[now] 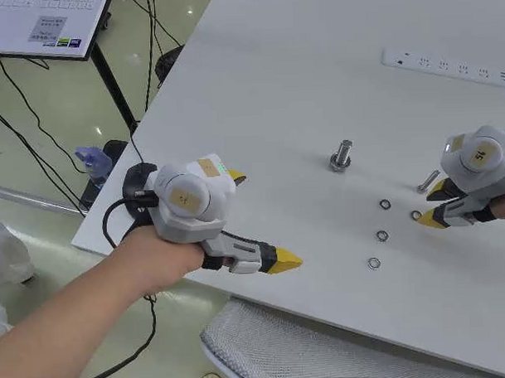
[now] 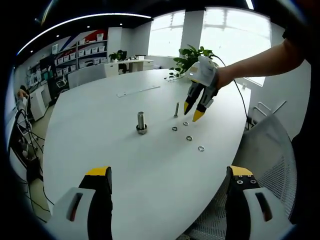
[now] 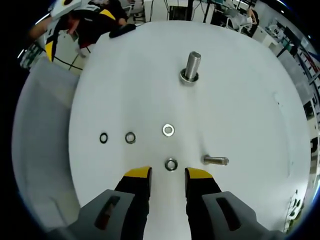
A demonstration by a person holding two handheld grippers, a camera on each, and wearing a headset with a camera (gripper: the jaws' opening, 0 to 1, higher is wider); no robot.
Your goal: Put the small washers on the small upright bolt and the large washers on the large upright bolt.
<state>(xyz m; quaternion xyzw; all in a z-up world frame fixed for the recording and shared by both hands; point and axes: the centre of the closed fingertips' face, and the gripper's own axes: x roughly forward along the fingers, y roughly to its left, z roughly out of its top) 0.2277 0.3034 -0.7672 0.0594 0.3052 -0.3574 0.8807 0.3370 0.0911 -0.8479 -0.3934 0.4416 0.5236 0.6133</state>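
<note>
A large bolt [image 1: 341,155] stands upright mid-table, also in the right gripper view [image 3: 190,67]. A thin small bolt [image 1: 428,181] stands to its right. Several washers lie loose in front of the bolts, among them one washer [image 1: 416,215] just ahead of my right gripper [image 1: 436,207]. In the right gripper view that washer [image 3: 171,164] lies just beyond the right gripper [image 3: 168,175], whose jaws are slightly apart and hold nothing. My left gripper [image 1: 262,220] hovers over the table's near left part, wide open and holding nothing; the left gripper view shows the left gripper [image 2: 169,172] far from the bolts.
A white power strip [image 1: 447,66] lies at the back right. A laptop [image 1: 39,22] sits on a stand beyond the table's left edge, with cables and a water bottle [image 1: 94,165] on the floor. A mesh chair [image 1: 266,346] is at the near edge.
</note>
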